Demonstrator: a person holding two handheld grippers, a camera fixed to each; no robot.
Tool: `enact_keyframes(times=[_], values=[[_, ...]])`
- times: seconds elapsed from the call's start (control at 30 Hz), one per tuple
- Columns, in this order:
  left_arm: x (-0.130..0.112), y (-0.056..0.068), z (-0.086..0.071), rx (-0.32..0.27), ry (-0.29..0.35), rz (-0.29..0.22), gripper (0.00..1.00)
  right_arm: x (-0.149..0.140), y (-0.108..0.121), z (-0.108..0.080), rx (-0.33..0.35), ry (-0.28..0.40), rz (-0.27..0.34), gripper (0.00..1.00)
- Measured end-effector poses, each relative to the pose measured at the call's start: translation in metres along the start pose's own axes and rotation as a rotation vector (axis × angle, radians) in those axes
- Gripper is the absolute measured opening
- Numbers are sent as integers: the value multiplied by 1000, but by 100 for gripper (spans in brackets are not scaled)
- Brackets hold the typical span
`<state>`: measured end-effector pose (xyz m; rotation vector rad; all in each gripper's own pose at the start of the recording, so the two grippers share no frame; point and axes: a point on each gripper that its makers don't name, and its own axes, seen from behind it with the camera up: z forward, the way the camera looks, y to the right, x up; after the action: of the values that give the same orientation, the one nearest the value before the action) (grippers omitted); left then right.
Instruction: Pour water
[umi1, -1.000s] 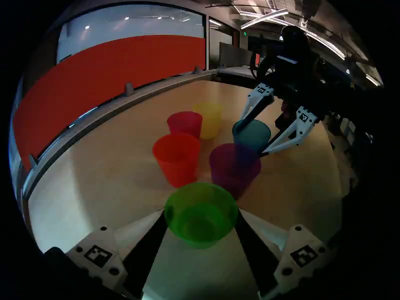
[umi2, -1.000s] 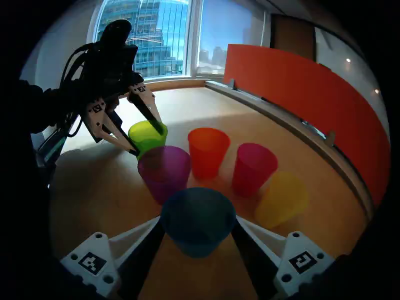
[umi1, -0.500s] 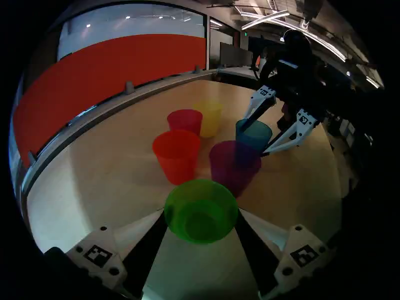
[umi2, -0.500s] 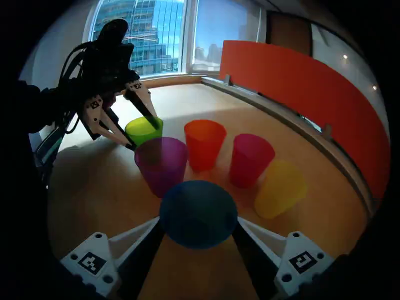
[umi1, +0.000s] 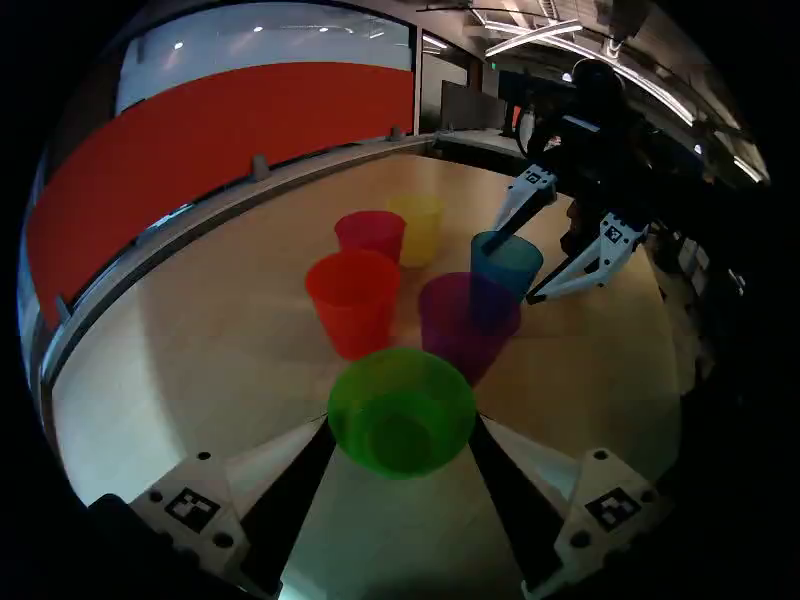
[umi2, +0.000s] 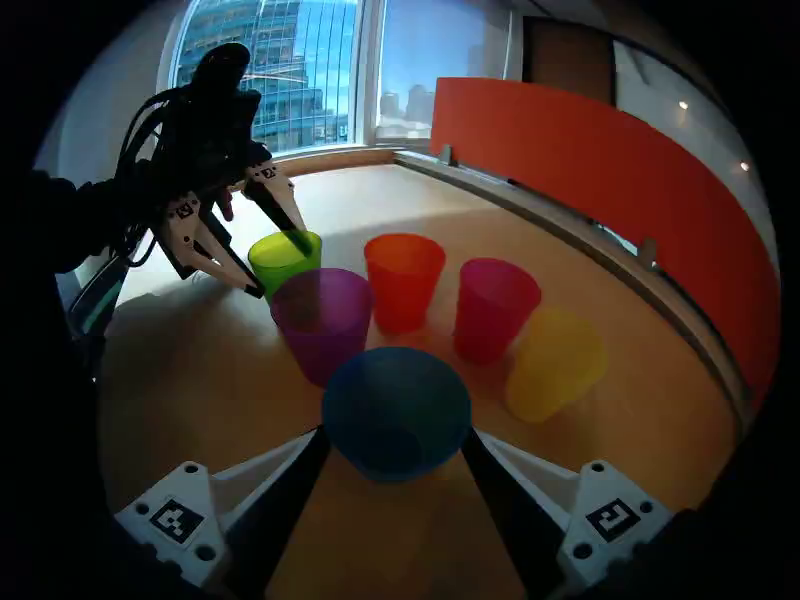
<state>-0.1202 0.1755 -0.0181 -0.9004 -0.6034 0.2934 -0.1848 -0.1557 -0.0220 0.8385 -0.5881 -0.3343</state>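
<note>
I start with the green cup, since it is the one my left gripper has: the two fingers are closed onto its opposite walls just below the rim, pinching it upright at the near edge of the left gripper view. I hold it level so that nothing spills before I choose to tip. I cannot tell whether there is water in it.

Across the cluster, my right gripper pinches the blue cup the same way, fingers pressed on both sides, mouth up. I judge one of these is the pourer and the other the receiver. That would explain why both are gripped high, leaving the rims free.

Between the two held cups stands the purple cup, just beside the blue one. The orange cup is to its left, with the pink cup and yellow cup farther back, all upright on the wooden table. They crowd the path, so I think any tilt has to clear the purple rim. Whether either held cup is off the table I cannot tell.
</note>
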Motion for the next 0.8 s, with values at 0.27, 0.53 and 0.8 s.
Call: enact_keyframes(times=[0.27,0.53,0.8], values=[[-10,-3,-11,23,-13,-19,93,-7,-3,-13,-19,3,13,100],[-19,-5,-33,66,-4,-40,93,-14,-6,-34,-56,19,23,100],[-15,-2,-58,115,54,-64,93,-15,-11,-55,-106,61,45,100]])
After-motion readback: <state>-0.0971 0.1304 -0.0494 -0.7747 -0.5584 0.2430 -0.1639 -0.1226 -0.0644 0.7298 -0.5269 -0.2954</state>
